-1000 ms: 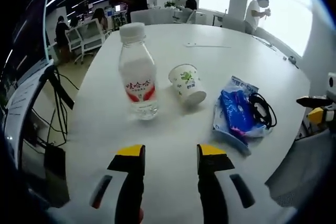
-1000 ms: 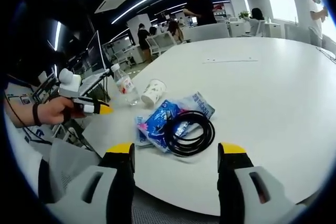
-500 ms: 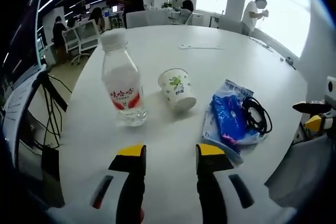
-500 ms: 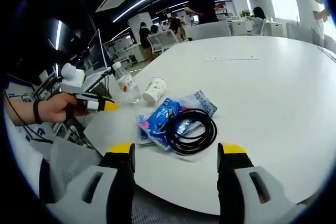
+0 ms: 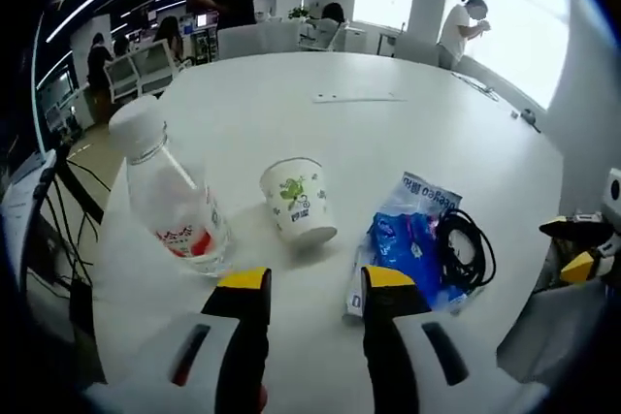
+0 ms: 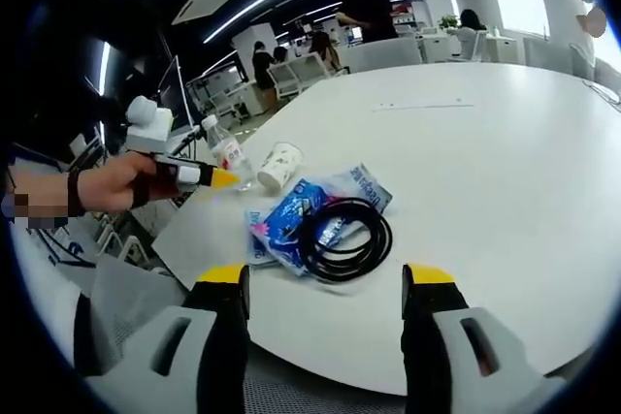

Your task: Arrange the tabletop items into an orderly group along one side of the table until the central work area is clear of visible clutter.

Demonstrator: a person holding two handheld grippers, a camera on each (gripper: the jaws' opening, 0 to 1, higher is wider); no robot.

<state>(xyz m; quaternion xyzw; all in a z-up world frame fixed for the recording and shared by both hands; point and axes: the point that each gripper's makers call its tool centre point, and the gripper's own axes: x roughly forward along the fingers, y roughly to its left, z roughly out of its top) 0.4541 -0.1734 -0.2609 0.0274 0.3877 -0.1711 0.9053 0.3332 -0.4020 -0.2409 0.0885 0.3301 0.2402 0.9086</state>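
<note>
Fingers of the left gripper point(image 5: 303, 288), parted and empty, have advanced toward the clear plastic water bottle point(image 5: 173, 203) at ten o'clock on the white counter point(image 5: 320, 123); the right gripper point(image 6: 325, 288) hangs open, so grouping hasn't started

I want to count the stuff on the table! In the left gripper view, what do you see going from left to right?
Water bottle → paper cup → blue packet → black cable coil, which lies partly on the packet's right side.
</note>
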